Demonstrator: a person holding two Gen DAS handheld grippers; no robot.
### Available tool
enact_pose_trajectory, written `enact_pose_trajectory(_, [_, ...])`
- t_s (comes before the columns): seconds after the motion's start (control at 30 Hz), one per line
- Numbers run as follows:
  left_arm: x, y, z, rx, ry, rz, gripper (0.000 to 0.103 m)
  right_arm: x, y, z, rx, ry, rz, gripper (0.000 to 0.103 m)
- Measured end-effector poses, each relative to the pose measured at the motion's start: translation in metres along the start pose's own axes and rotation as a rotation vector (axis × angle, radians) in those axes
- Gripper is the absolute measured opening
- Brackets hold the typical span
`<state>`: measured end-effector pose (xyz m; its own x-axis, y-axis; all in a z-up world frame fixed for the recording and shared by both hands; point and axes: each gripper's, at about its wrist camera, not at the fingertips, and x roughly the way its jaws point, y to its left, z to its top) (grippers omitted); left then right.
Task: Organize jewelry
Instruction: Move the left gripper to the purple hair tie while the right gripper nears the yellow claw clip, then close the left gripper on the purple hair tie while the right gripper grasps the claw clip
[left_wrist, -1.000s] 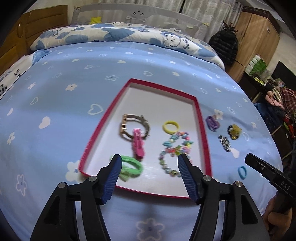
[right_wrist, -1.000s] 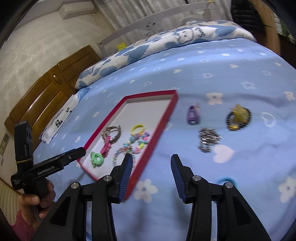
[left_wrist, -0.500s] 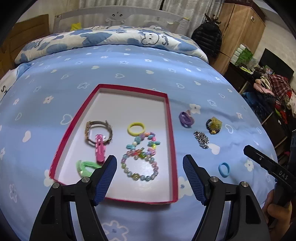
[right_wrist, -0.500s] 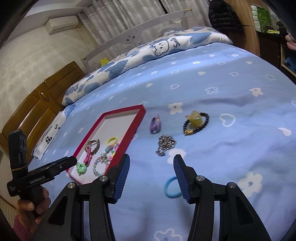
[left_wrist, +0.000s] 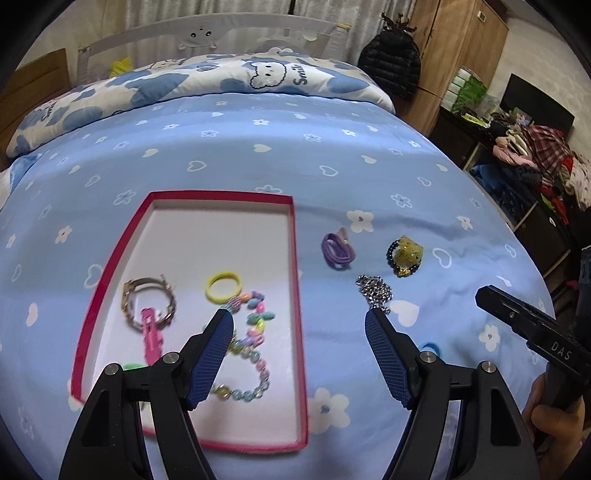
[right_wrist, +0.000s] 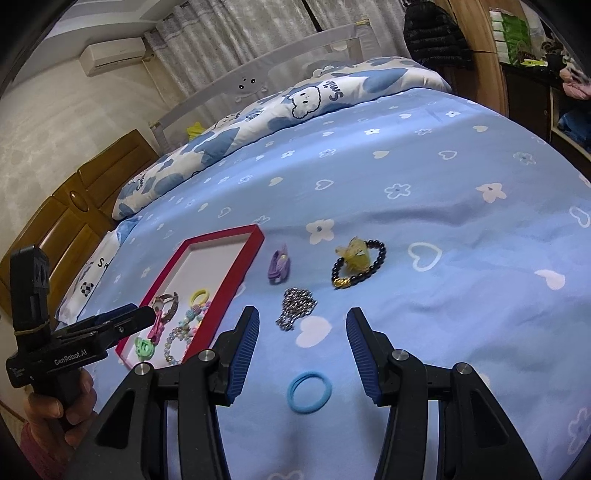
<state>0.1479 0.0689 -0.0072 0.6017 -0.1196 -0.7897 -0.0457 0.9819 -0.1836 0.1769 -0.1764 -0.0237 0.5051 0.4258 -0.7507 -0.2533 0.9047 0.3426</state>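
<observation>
The right gripper (right_wrist: 302, 320) hovers with jaws apart and empty above the bedspread (right_wrist: 461, 206); a blue hair tie (right_wrist: 309, 391) lies flat below the gap between them. The left gripper (left_wrist: 299, 317), likewise spread and empty, hangs over the right edge of the red tray (left_wrist: 297, 295), jaws having just widened.

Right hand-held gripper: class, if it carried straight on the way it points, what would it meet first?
Probably the silver chain on the blue bedspread, ahead of the open right hand-held gripper; the blue hair tie lies nearer, beneath it. Depth is uncertain.
</observation>
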Motion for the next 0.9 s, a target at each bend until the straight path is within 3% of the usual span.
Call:
enact_pose_trajectory(0.57, [0.08, -0.033, 0.045, 0.043, 0.086, -0.028, 0.074, 0.055, -0.02, 0.041, -0.104, 0.068, -0.031, 0.051])
enact_pose_trajectory(0.9, [0.139, -0.042, 0.068, 0.072, 0.142, -0.013, 0.069, 0.087, -0.024, 0.05, -0.166, 0.119, -0.026, 0.051])
